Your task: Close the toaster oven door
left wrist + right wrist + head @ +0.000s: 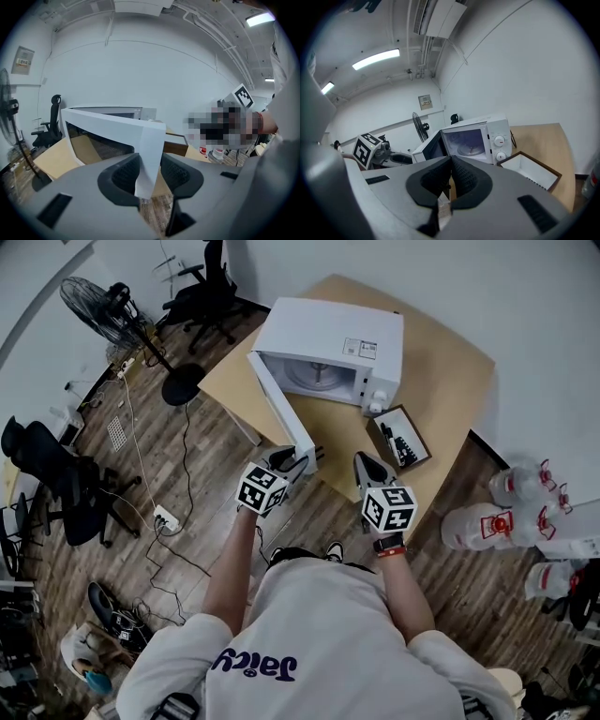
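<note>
A white oven (328,348) stands on the wooden table (450,371) with its door (279,413) swung wide open toward me. My left gripper (298,461) is at the door's free end. In the left gripper view the door's white edge (147,150) stands between the pads, and the left gripper (149,176) is shut on it. My right gripper (364,465) hovers beside it at the table's near edge, apart from the door. Its pads meet with nothing between them in the right gripper view (451,176), where the oven (476,140) shows its lit cavity.
An open shallow box (401,437) lies on the table right of the oven. A floor fan (103,310), office chairs (56,484) and a power strip with cables (167,519) are to the left. Large water bottles (497,521) stand on the floor at right.
</note>
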A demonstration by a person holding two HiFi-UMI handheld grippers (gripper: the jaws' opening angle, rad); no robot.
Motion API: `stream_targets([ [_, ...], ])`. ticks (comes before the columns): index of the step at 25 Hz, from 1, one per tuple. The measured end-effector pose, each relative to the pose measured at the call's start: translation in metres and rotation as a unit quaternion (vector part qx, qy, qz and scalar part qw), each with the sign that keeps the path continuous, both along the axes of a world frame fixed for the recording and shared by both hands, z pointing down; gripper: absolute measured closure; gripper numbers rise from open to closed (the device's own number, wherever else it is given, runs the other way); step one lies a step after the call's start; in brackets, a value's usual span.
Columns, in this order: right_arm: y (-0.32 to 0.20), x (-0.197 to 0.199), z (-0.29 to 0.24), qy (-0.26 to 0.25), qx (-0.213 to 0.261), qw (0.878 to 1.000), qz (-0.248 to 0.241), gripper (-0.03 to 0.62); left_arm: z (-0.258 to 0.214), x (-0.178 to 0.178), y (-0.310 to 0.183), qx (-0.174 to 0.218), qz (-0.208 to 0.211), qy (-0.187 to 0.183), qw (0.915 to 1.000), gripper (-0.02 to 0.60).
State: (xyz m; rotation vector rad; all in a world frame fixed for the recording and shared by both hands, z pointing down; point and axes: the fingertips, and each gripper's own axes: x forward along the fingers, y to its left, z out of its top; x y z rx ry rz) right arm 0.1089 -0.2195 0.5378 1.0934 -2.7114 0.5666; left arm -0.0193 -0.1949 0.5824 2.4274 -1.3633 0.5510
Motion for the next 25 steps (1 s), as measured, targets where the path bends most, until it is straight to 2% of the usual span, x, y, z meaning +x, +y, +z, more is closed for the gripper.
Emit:
stream_targets([
  [6,-0.011,0.017,0.004,-0.007,-0.012,1.0,0.0,0.579,0.0,0.01,-0.012,0.0,-0.018,0.002,0.9998,0.425],
  [17,-0.009,-0.001,0.005,-0.012,-0.017,1.0,-0.004,0.579,0.0,0.015,-0.02,-0.006,-0.014,0.0,0.9999,0.426],
  [22,-0.021,-0.006,0.0,-0.01,-0.012,1.0,0.004,0.579,0.0,0.019,-0.027,-0.005,-0.009,0.005,0.9999,0.426],
  [25,-0.031,-0.01,-0.006,-0.01,-0.007,1.0,0.01,0.579,-0.001,0.02,-0.031,-0.001,-0.019,0.008,0.9998,0.426],
])
